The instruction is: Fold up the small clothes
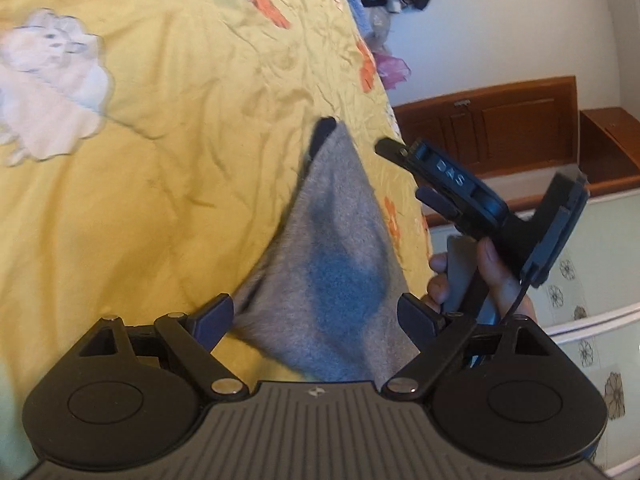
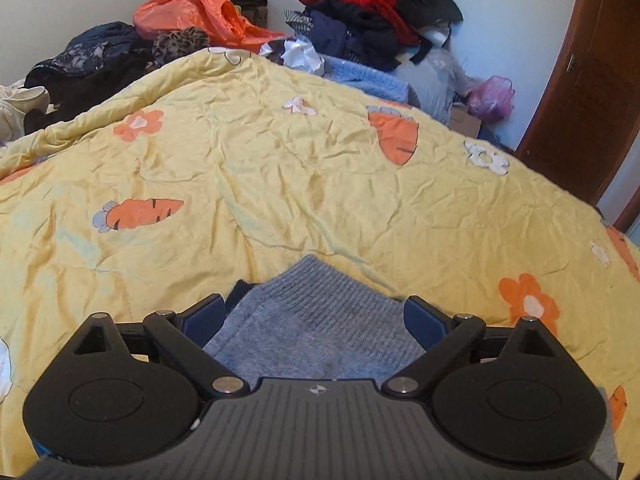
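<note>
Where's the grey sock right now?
In both wrist views the grey sock lies on the yellow quilt near its front edge, between each gripper's open fingers, its ribbed cuff pointing up the bed.

We look from the left gripper's camera, tilted down and very close over the yellow quilt (image 1: pixel 160 200), with the door (image 1: pixel 492 120) at the upper right. From the right gripper's camera we look across the same quilt (image 2: pixel 280 184) toward the far clothes pile (image 2: pixel 372 8). Both views share the grey sock (image 1: pixel 336 280) (image 2: pixel 320 320).
</note>
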Action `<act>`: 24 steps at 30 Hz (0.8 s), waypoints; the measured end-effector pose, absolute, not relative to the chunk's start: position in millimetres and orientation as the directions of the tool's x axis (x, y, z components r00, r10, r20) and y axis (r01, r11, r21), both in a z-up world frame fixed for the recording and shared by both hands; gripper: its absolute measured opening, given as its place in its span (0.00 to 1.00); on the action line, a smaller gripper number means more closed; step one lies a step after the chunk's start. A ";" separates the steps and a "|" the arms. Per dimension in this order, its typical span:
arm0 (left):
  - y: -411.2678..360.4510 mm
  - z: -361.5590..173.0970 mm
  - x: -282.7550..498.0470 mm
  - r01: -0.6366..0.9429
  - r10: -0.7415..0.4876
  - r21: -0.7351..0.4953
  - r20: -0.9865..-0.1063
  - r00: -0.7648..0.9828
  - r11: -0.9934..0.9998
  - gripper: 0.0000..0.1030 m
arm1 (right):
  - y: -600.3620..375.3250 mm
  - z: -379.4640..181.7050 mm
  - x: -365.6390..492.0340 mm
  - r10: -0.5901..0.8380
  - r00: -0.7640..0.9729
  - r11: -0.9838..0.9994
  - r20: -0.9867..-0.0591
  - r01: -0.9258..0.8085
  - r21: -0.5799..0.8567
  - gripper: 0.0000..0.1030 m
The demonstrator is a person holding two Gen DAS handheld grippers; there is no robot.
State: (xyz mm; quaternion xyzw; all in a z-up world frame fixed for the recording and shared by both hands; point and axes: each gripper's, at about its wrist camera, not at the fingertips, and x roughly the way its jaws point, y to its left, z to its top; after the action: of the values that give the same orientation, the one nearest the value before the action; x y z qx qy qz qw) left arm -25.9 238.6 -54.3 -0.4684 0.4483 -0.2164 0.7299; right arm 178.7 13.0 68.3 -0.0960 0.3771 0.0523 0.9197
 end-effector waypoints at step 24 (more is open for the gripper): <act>213.8 -96.4 -14.9 -0.067 -0.798 -0.928 -0.350 0.490 0.366 0.15 | 69.3 25.4 217.6 -0.152 0.609 0.919 -0.779 -0.203 -0.338 0.90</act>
State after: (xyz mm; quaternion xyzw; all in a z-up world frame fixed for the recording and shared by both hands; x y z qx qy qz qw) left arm -14.9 213.8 -96.4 -0.4998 0.4331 -0.2597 0.7037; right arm 217.6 69.3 25.4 -0.2008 0.4421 0.0146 0.8741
